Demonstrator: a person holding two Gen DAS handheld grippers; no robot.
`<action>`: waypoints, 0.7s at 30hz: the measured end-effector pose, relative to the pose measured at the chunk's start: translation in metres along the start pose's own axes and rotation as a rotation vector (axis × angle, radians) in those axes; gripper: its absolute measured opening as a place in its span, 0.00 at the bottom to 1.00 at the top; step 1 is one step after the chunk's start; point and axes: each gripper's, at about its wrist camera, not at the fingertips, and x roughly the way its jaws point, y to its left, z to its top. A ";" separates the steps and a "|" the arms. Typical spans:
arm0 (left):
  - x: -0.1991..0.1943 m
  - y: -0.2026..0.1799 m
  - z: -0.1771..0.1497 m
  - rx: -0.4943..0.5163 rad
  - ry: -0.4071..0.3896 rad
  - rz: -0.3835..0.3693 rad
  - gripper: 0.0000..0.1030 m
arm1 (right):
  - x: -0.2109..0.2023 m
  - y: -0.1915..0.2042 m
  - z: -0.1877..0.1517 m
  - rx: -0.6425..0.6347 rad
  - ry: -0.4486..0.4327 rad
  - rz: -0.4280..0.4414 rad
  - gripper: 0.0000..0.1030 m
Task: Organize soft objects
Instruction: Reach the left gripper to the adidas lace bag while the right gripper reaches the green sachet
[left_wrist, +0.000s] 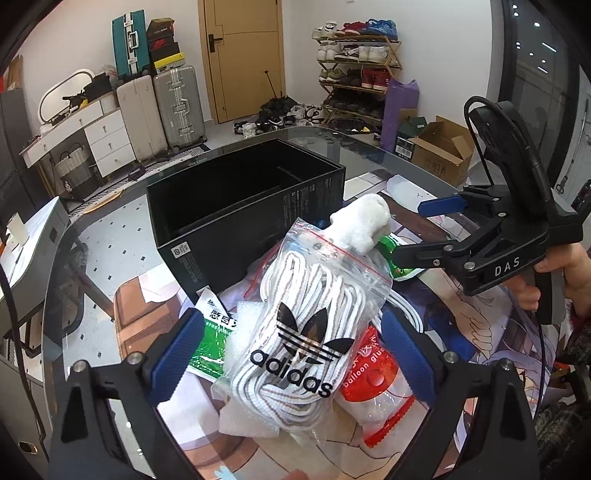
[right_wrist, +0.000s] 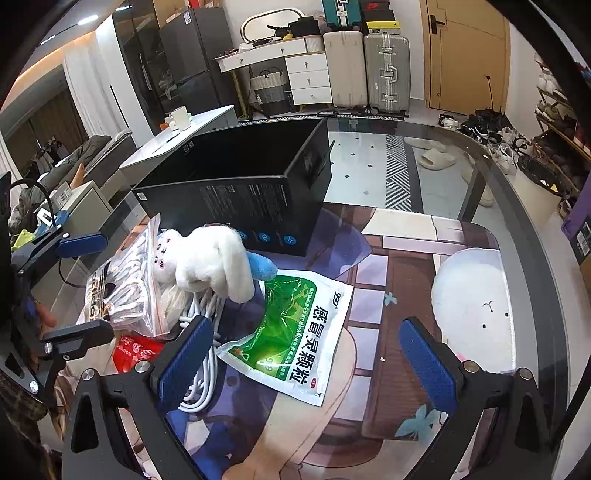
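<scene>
Two open jaws, nothing gripped — my left hand-held gripper (left_wrist: 291, 354) straddles the zip bag of laces (left_wrist: 310, 314), my right hand-held gripper (right_wrist: 306, 358) hangs over the green sachet (right_wrist: 291, 332). Plush rabbit (right_wrist: 207, 266) tops the pile beside the black box (left_wrist: 236, 195) — probably where it all goes. Only the right view shows its face.

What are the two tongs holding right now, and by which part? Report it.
Nothing is held. The left tongs stand open around the adidas bag of laces without pressing it; the right tongs are open above the green medicine sachet.
</scene>
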 end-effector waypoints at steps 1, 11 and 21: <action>0.001 0.000 0.001 0.004 0.003 0.004 0.93 | 0.002 -0.002 0.000 0.010 0.006 0.003 1.00; 0.012 -0.005 0.002 0.092 0.063 -0.003 0.93 | 0.021 -0.012 0.006 0.067 0.040 -0.013 0.99; 0.023 -0.006 0.001 0.108 0.097 -0.019 0.75 | 0.033 0.001 0.006 -0.014 0.052 -0.113 0.98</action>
